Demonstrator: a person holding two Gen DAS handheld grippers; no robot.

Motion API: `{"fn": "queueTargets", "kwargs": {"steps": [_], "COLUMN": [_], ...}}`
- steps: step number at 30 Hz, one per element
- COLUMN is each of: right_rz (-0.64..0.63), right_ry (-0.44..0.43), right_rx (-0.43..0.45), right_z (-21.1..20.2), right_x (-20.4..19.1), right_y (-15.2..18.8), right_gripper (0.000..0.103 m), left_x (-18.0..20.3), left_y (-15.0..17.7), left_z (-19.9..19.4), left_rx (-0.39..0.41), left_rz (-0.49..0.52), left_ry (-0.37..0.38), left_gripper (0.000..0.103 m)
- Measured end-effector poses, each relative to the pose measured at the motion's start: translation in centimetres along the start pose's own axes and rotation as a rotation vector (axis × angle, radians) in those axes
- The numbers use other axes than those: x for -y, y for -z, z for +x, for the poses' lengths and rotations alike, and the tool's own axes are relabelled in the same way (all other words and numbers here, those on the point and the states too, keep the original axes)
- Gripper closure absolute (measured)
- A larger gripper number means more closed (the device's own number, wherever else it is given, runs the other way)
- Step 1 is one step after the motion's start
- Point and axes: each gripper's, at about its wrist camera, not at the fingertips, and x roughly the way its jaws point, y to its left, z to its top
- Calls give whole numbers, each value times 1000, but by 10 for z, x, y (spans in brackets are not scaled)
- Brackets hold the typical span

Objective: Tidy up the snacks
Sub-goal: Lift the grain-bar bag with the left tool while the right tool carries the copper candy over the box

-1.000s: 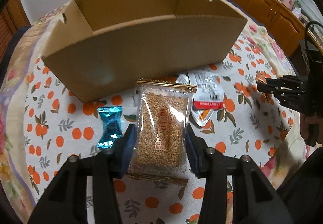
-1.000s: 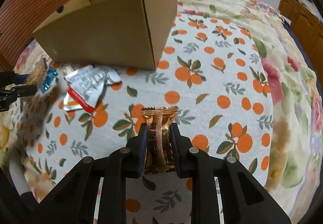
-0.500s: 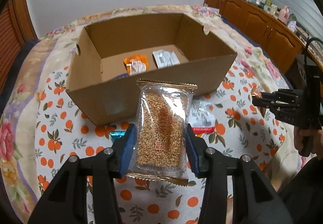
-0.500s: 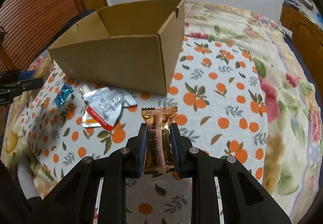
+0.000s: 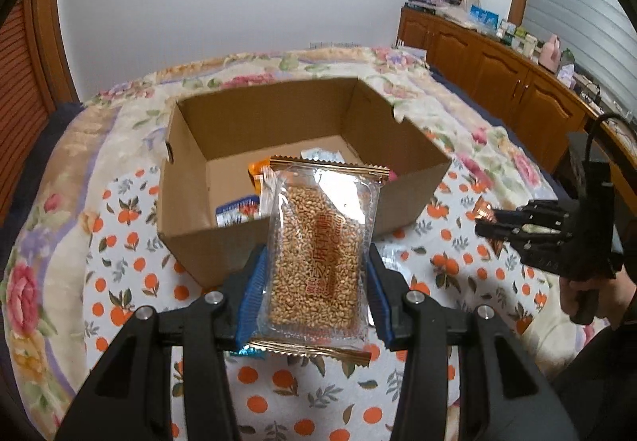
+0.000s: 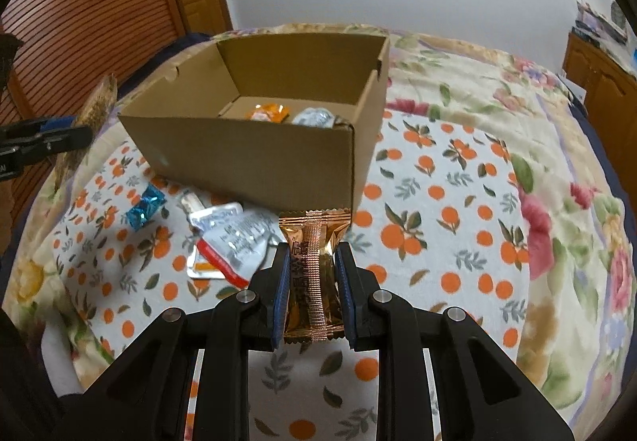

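Note:
My left gripper (image 5: 314,278) is shut on a clear packet of sesame brittle (image 5: 318,250), lifted in front of the open cardboard box (image 5: 199,242). The box holds an orange packet (image 6: 268,111), a silver packet (image 6: 314,118) and a blue-white packet (image 5: 235,211). My right gripper (image 6: 312,278) is shut on a small gold foil snack (image 6: 312,262), raised above the cloth near the box's right corner. It also shows at the right of the left wrist view, right gripper (image 5: 483,220). The left gripper (image 6: 85,132) appears at the left edge of the right wrist view.
On the orange-print cloth (image 6: 438,210) in front of the box lie a blue foil candy (image 6: 145,206) and a silver pouch with red trim (image 6: 229,242). A person's hand (image 5: 585,297) grips the right tool. Wooden cabinets (image 5: 497,71) stand far right, a slatted door (image 6: 79,23) left.
Both grippers have risen with their snacks. The views now look down into the box, so its contents show. The candy and the pouch stay on the cloth.

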Motion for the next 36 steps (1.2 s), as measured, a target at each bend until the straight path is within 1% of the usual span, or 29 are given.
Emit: {"fn": "queueTargets", "kwargs": {"steps": [6, 10, 16, 24, 30, 36], "right_rz": [-22, -38, -23, -8, -47, -47], "right_ry": [-6, -4, -23, -55, -59, -66], "right_rx": [46, 81, 118, 158, 165, 142], "right_z": [-4, -5, -3, 9, 25, 54], "right_x": [-7, -12, -15, -28, -43, -48], "right_y": [-21, -39, -69, -112, -137, -144], "right_gripper": [83, 83, 83, 83, 83, 83], "left_x": [-5, -10, -23, -44, -57, -66], "left_y": [-19, -25, -35, -55, -62, -66], "left_z": [-3, -1, 2, 20, 42, 73], "left_rx": [51, 70, 96, 120, 114, 74], "left_rz": [3, 4, -7, -28, -40, -57], "left_ry": [-22, -45, -68, -93, -90, -77], "left_gripper": [58, 58, 58, 58, 57, 57]}}
